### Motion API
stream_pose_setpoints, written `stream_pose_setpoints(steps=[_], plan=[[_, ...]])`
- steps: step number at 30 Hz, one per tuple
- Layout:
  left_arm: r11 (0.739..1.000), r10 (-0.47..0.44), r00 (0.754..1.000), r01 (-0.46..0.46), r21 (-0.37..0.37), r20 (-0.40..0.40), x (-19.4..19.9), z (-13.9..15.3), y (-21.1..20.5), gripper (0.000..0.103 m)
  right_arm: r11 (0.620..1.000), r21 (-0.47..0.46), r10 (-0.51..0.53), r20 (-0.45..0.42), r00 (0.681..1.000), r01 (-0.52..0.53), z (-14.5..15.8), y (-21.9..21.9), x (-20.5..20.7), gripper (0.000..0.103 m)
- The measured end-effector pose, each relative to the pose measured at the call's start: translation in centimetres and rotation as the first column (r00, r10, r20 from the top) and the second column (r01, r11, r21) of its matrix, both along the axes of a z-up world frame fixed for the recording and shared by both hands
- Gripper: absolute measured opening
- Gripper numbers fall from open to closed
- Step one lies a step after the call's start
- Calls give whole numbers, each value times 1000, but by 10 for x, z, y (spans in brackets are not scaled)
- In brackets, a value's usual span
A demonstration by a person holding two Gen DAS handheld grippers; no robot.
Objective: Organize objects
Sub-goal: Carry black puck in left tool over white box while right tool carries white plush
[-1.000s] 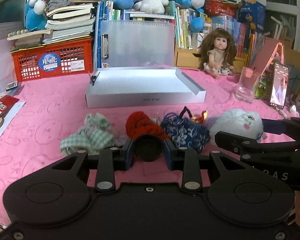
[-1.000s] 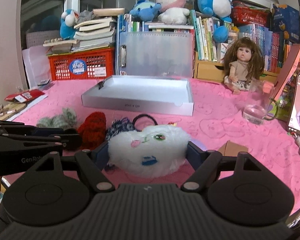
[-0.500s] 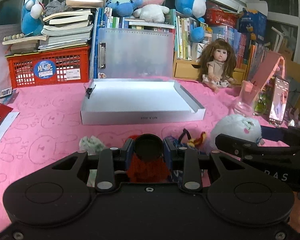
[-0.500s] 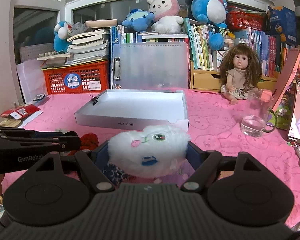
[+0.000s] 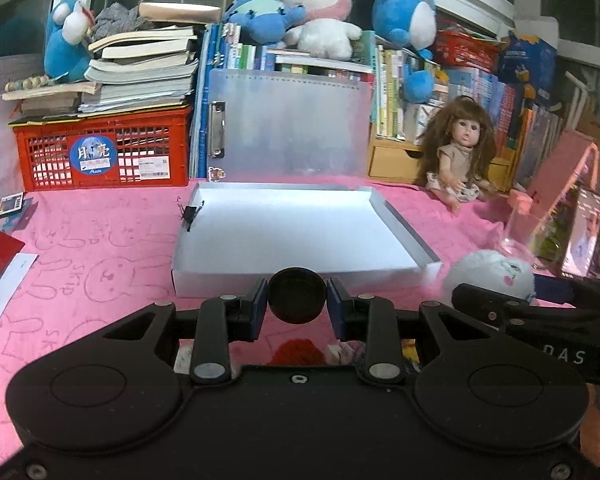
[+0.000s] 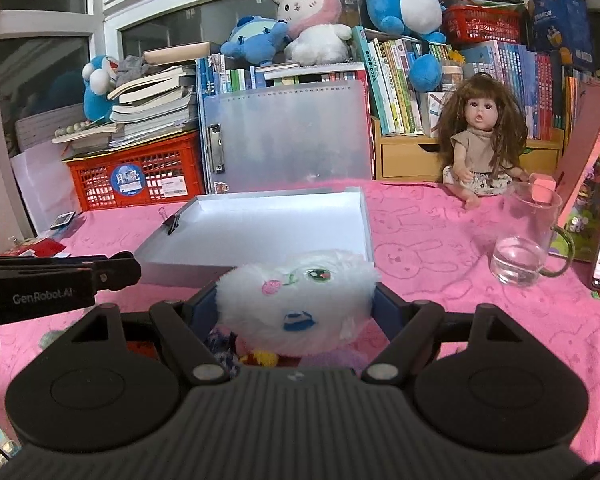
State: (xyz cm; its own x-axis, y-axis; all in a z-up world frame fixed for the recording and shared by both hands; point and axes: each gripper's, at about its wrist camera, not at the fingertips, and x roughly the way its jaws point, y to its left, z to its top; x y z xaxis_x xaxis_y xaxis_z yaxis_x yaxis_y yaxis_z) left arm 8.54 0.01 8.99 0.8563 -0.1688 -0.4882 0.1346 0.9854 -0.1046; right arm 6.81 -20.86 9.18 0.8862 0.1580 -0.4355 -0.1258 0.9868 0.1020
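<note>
Two hand-held grippers are up over the pink counter (image 5: 80,248), both loaded. My left hand-held gripper (image 5: 297,308) is clamped on a black cap (image 5: 297,295), held just near of the tray's front wall. My right hand-held gripper (image 6: 296,312) squeezes a white plush (image 6: 296,292) between its fingers, face toward me, also just near of the tray (image 6: 260,224) and toward its right corner. From the left camera the plush (image 5: 490,274) shows to the right of the tray (image 5: 300,228). Below the left gripper lies a red yarn piece (image 5: 298,352) on the counter. A binder clip (image 5: 189,212) sits on the tray's far left edge. To the right stands a glass (image 6: 528,236) with a little water, and a doll (image 6: 480,152) sits farther back.
</note>
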Motion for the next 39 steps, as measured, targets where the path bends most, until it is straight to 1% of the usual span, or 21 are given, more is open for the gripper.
stream_pose_setpoints(steps=[3,9,15,22,26,28,30,33,35,37,39], plan=[[1000,19,1000,-19,-1,-4,14,-1,5,30,1000,0,-7,-1,1000,7,2,0,10,79],[998,42,999,-43,-40,-31,40,-3,17,30,1000,-5,-23,-3,1000,23,5,-1,30,79],[997,31,997,-36,-64,-68,69,-6,22,30,1000,1,-21,-25,999,21,8,-4,55,79],[994,19,992,-32,-104,-125,112,-6,26,30,998,59,-19,-79,997,23,15,-15,96,79],[992,21,986,-42,-121,-167,140,-11,26,30,993,118,16,-123,992,-2,12,-22,122,79],[991,22,984,-46,-129,-179,154,-15,26,30,990,138,29,-149,988,-8,9,-24,136,79],[991,20,983,-44,-130,-184,167,-19,25,30,990,140,29,-167,986,-5,7,-23,150,79],[988,16,983,-44,-147,-184,186,-29,23,30,988,154,35,-172,984,-8,3,-23,168,79],[985,34,979,-67,-160,-201,199,-37,23,30,984,175,46,-164,985,-17,-2,-22,180,80],[983,56,972,-93,-158,-227,211,-46,23,30,980,199,40,-167,985,-6,-7,-24,192,80],[985,67,969,-103,-140,-237,217,-52,22,30,976,217,21,-191,981,21,-14,-24,201,80]])
